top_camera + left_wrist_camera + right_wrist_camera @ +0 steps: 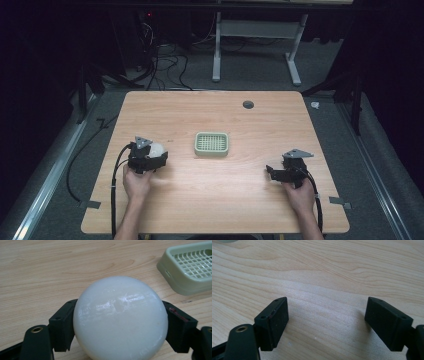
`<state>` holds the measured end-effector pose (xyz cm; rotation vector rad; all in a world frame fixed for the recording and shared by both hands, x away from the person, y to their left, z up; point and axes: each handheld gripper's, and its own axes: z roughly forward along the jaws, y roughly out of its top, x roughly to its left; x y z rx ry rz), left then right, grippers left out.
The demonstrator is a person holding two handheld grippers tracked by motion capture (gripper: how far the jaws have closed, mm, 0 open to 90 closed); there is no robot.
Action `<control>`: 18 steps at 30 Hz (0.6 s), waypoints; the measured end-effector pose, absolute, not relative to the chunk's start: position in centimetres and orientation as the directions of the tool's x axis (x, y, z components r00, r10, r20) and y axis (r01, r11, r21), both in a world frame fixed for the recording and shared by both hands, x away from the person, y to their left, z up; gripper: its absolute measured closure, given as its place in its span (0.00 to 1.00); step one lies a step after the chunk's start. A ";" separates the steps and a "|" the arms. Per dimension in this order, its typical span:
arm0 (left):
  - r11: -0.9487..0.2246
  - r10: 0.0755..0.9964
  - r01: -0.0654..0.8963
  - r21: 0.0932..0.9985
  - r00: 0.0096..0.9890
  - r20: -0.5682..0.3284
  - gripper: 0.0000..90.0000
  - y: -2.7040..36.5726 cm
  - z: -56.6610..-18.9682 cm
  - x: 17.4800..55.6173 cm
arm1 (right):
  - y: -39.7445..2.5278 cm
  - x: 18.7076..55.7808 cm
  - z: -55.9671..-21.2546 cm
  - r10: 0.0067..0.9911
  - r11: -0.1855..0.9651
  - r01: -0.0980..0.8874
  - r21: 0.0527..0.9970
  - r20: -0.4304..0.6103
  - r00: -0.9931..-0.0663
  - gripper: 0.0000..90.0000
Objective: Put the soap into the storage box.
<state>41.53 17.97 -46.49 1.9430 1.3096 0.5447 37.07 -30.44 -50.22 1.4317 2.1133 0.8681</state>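
Observation:
A white rounded soap bar sits between the jaws of my left gripper, which is shut on it; both black pads press its sides. From above, the soap and left gripper are at the table's left, near the middle row. A pale green soap dish with a grid insert lies at the table's centre, and its corner appears up and to the right of the soap. My right gripper rests at the right side, open, with bare wood between its jaws.
The wooden table has a small dark round grommet near its far edge. Cables trail from both grippers toward the front edge. Beyond the table, a white frame and floor cables stand on grey carpet.

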 end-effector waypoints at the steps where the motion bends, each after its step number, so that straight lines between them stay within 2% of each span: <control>1: -0.229 0.916 0.612 0.757 0.399 -0.046 0.27 17.9 -46.4 41.4 | -30.4 37.1 -50.2 0.930 0.267 0.653 0.709 -0.013 -0.366 0.22; 12: -0.237 0.901 0.602 0.762 0.431 -0.060 0.27 17.9 -45.5 40.5 | -30.4 37.1 -50.2 0.930 0.267 0.653 0.709 -0.013 -0.366 0.22; 18: -0.267 0.896 0.595 0.758 0.442 -0.032 0.27 17.5 -45.2 40.0 | -30.4 37.1 -50.2 0.931 0.267 0.653 0.709 -0.013 -0.366 0.22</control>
